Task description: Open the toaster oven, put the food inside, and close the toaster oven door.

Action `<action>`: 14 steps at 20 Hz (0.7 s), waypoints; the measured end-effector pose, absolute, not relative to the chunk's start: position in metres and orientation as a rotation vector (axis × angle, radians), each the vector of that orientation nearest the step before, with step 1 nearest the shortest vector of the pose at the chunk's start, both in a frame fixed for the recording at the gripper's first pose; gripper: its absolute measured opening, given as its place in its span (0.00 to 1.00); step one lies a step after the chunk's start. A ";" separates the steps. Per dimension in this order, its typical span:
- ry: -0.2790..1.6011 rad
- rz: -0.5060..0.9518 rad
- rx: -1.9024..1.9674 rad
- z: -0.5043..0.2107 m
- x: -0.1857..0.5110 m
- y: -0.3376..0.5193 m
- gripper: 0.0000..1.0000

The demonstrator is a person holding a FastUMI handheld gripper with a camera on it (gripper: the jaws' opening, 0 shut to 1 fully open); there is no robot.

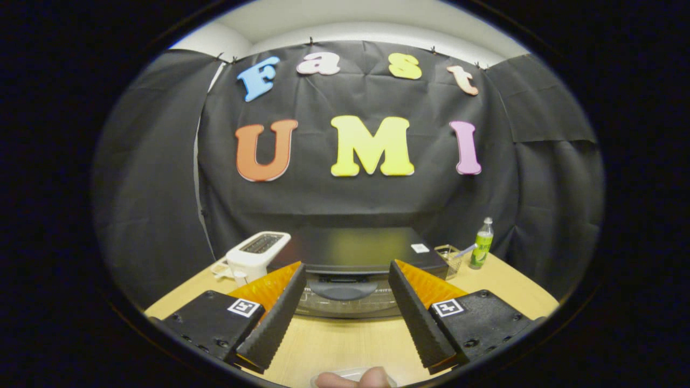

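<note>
- The toaster oven (353,253) sits on the wooden table (345,345) at 12 o'clock from the gripper (347,277), just beyond the fingertips, door shut.
- Door handle (343,290) lies between the two fingers.
- Gripper fingers stand wide apart and grip nothing.
- White toaster (255,254) stands at 10 o'clock, beside the oven.
- Clear container (449,257) and green bottle (481,244) stand at 2 o'clock.
- A fingertip (353,379) shows at 6 o'clock.
</note>
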State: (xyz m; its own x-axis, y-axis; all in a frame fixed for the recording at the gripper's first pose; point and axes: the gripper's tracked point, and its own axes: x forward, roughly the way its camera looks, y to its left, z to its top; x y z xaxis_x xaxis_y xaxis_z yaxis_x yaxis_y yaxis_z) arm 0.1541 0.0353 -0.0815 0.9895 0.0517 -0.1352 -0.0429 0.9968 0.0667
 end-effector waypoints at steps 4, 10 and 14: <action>0.005 0.052 0.084 0.007 0.102 0.007 1.00; -0.070 0.059 0.156 0.069 0.010 -0.006 1.00; -0.106 0.070 0.132 0.057 -0.036 0.019 1.00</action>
State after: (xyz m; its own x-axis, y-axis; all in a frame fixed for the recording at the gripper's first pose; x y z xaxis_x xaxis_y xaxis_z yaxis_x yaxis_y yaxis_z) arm -0.0365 0.0189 0.0567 0.9919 0.0627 0.1101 -0.0766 0.9889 0.1274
